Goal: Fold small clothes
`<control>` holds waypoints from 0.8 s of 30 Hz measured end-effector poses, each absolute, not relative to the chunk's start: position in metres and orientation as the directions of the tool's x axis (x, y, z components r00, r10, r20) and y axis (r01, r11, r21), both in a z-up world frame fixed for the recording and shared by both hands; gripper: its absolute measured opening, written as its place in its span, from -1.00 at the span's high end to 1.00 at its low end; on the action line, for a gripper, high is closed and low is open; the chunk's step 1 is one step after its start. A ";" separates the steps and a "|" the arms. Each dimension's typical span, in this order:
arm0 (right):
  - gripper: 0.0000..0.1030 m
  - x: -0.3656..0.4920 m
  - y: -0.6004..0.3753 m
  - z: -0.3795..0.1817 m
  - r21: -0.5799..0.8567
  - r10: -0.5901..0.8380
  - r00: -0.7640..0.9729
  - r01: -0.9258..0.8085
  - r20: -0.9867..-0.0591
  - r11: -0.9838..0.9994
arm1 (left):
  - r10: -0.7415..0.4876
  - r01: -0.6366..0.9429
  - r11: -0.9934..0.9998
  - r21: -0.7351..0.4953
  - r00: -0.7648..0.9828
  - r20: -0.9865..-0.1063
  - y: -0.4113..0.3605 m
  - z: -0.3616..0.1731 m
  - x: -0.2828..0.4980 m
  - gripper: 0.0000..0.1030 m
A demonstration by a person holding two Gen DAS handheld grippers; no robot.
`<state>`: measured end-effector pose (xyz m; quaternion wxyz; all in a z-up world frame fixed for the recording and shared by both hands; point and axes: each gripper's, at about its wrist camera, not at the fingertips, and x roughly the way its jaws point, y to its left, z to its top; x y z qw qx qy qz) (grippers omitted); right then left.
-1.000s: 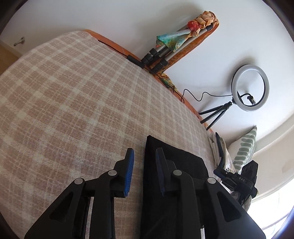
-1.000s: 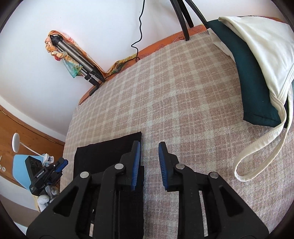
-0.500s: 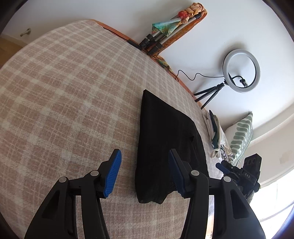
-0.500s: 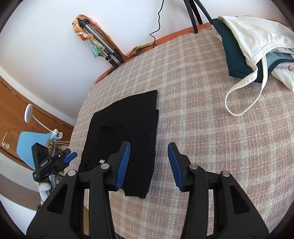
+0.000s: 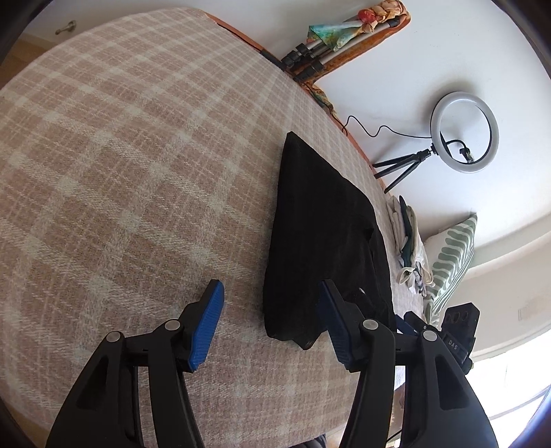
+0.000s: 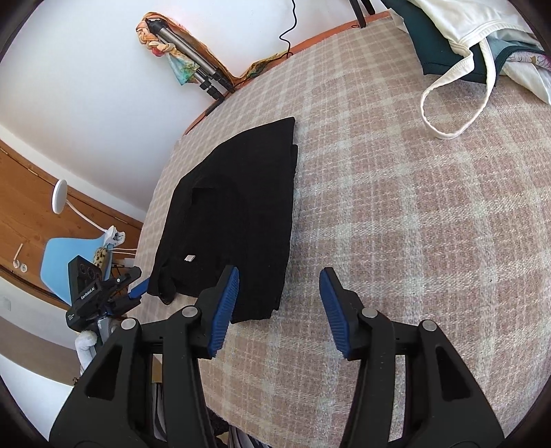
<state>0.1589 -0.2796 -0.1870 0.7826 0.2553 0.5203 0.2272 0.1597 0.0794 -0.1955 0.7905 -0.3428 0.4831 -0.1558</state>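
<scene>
right now both of your grippers hang above the near edge of the bed, holding nothing — the left gripper [image 5: 270, 322] has its jaws spread wide, and so does the right gripper [image 6: 279, 310]. just beyond them lies the black garment [image 6: 237, 213], flat on the plaid bedspread [image 6: 396, 224], folded lengthwise into a long narrow strip with its near end by your jaws and its far end pointing toward the wall. a small white tag [image 6: 189, 257] shows on its upper layer. in the left view the garment [image 5: 320, 234] sits just ahead and a little to the right of centre.

to my eye the lengthwise fold is done and the crosswise fold is the step in hand. the next move calls for you to bring each gripper down onto a near corner, pinch through all the layers, then carry that end over toward the far end without letting the layers slide apart.

farther off, a pile of other clothes [image 6: 482, 31] waits at the far right of the bed, with a ring light [image 5: 463, 132] and folded tripods [image 6: 193, 65] by the wall.
</scene>
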 end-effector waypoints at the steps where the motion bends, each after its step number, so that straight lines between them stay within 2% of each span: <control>1: -0.09 0.162 -0.282 -0.190 0.652 0.631 0.353 -0.073 -0.691 0.755 | -0.578 -0.082 0.718 -0.691 0.484 -0.657 0.079 -0.196 0.163 -0.09; 13: -0.09 0.158 -0.281 -0.206 0.726 0.688 0.310 0.008 -0.656 0.688 | -0.639 -0.050 0.675 -0.736 0.461 -0.616 0.083 -0.199 0.254 -0.11; 24: -0.09 0.173 -0.258 -0.219 0.816 0.767 0.314 0.049 -0.560 0.576 | -0.730 -0.022 0.574 -0.819 0.440 -0.523 0.081 -0.210 0.305 -0.11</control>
